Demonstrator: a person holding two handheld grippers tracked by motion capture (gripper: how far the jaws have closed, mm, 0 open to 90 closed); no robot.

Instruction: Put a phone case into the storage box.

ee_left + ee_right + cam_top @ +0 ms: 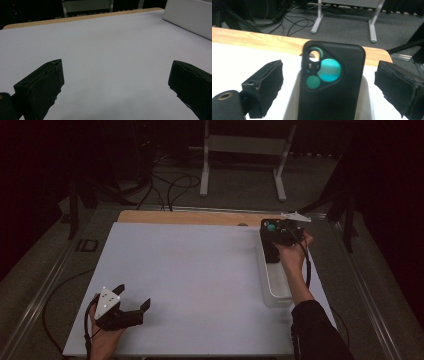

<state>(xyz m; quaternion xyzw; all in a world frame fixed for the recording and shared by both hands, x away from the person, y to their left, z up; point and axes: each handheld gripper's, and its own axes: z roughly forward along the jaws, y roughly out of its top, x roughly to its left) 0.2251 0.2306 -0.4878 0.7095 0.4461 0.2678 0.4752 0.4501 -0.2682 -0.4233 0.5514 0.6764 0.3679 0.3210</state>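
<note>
The right gripper view shows a black phone case (332, 87) upright in the white tray (277, 290) between the right gripper's (327, 85) parted jaws, at the bench's (200, 270) far right edge. The left gripper (134, 304), jaws apart, sits near left over bare surface.

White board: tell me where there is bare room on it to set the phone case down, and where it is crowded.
The white board is bare from the left gripper at its near left across to the white tray on the right, and back to the wooden strip. Only the right edge is crowded: the tray, phone case and right gripper.
</note>
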